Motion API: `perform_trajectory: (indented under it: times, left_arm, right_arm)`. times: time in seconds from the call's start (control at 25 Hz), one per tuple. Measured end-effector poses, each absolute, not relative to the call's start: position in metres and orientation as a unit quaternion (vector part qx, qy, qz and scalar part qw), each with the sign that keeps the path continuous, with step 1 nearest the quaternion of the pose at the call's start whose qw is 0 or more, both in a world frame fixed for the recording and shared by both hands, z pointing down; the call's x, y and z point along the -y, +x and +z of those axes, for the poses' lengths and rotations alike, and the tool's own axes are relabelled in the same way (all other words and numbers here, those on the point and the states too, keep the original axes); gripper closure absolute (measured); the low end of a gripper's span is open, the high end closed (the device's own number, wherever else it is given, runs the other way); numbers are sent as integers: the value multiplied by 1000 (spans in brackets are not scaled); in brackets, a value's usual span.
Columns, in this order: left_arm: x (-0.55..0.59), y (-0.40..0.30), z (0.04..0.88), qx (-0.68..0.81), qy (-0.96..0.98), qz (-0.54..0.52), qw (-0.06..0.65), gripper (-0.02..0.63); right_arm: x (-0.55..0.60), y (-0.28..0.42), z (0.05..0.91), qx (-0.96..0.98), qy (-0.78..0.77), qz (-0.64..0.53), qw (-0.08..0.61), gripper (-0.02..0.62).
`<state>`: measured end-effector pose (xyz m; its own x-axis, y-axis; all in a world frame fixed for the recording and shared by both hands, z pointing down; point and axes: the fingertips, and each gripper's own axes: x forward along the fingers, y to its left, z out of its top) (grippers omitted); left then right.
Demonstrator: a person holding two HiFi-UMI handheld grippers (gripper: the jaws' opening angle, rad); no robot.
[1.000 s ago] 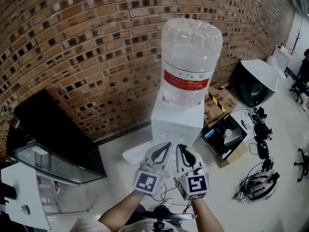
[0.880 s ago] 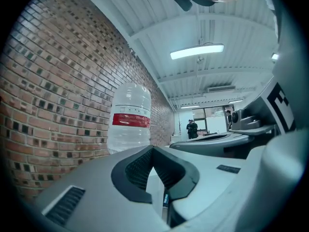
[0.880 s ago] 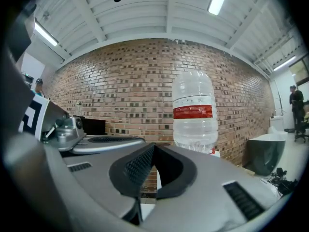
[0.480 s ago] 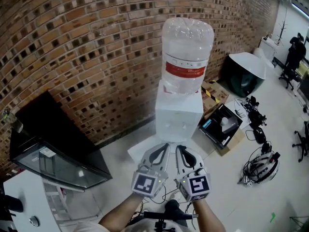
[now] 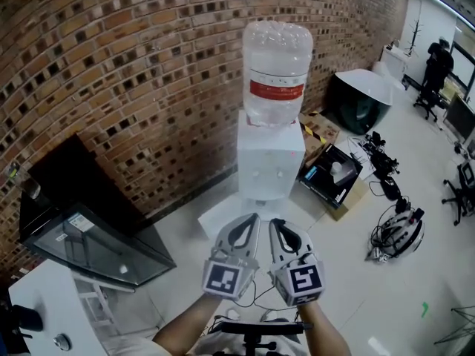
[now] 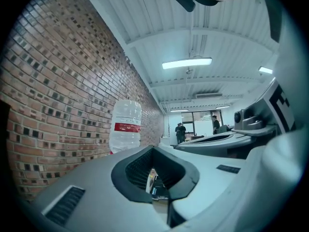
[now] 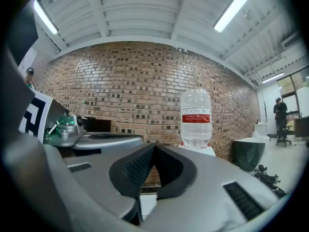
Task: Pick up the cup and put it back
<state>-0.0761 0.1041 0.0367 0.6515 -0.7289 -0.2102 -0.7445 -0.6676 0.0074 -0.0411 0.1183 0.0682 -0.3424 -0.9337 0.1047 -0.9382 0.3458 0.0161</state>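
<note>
We hold both tools out in front of us, side by side, over the pale floor [image 5: 349, 288]. The left hand-held gripper [image 5: 251, 222] is clenched, its jaws pressed together with nothing between them. The right hand-held gripper [image 5: 274, 225] is clenched too, and it holds nothing.

Ahead of us a white water cooler [image 5: 269, 165] stands against the brick wall [image 5: 111, 65], with a big clear bottle [image 5: 276, 73] on top. On the left is a dark cabinet [image 5: 70, 188]. On the right, an open box [image 5: 332, 175] and a helmet [image 5: 401, 232] with cables lie on the floor.

We cannot see the cup in any view, so we cannot say where it is.

With empty tools and no cup in sight, this could be two times. The cup may be waiting somewhere for us, or it may already be back in its place.

Either way, we think the good thing to do is to find the cup with our eyes. We should keep the tools level and close together, clear of the bottle. We should also mind the cables by our feet.
</note>
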Motion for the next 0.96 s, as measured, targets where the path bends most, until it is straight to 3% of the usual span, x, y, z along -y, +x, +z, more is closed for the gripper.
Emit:
perform_trajectory:
  times: [0.96]
  left_arm:
    - [-142, -53, 21, -412, -903, 111, 49, 606]
  right_arm:
    - [-155, -22, 55, 828, 560, 26, 20, 594]
